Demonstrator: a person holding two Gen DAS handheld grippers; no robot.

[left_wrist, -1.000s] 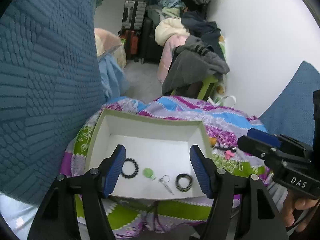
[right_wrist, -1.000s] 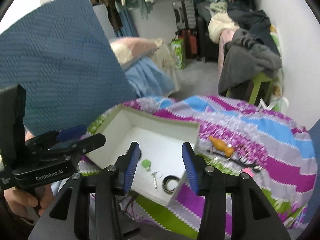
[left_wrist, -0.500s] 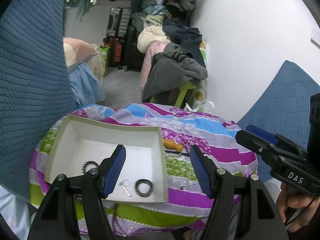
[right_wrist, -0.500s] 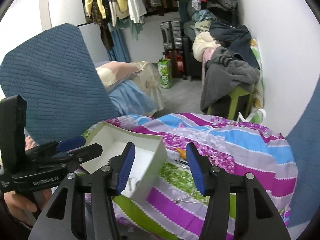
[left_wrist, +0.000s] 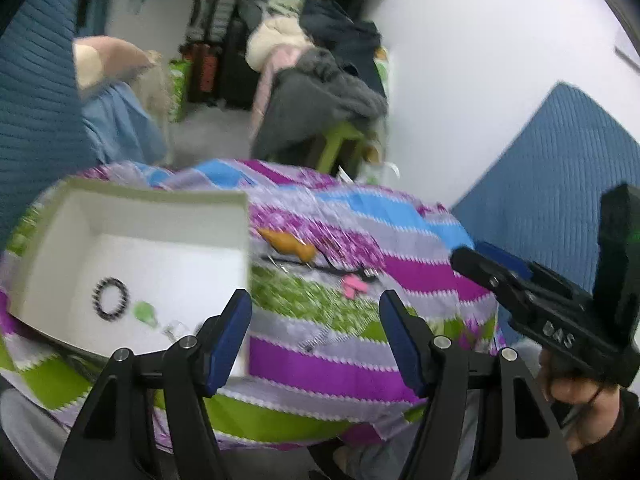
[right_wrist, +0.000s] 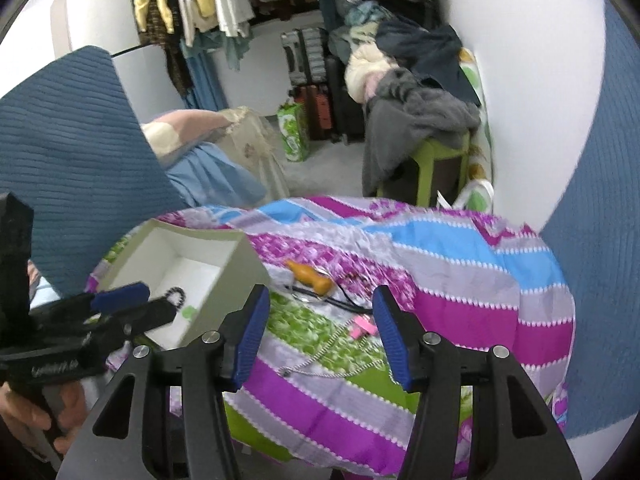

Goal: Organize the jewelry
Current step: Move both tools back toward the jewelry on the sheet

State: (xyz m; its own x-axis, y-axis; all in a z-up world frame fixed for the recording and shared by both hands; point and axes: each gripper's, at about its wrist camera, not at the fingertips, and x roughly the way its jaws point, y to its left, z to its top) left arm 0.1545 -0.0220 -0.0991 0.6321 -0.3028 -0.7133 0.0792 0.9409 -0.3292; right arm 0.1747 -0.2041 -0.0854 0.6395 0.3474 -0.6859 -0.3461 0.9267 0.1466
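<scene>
A pale green box [left_wrist: 152, 196] with a white inside sits at the left on a striped cloth [left_wrist: 320, 352]; it also shows in the right wrist view [right_wrist: 236, 268]. In it lie a black bead bracelet [left_wrist: 111, 295] and a green pendant [left_wrist: 145, 313]. On the cloth lie an orange piece [left_wrist: 288, 245], a black cord [left_wrist: 320, 268], a pink piece [left_wrist: 353, 285] and a silver chain [right_wrist: 320, 354]. My left gripper [left_wrist: 316, 334] is open and empty above the cloth, right of the box. My right gripper [right_wrist: 320, 330] is open and empty above the chain.
Blue quilted cushions [right_wrist: 72, 152] stand at left and right [left_wrist: 560, 184]. A white wall [left_wrist: 480, 60] is behind. Clothes heaped on a green stool [right_wrist: 420, 120], suitcases [right_wrist: 316, 80] and hanging garments fill the back of the room.
Both grippers have swung to the right, off the box and over the loose pieces on the cloth. Both stayed open and empty.
</scene>
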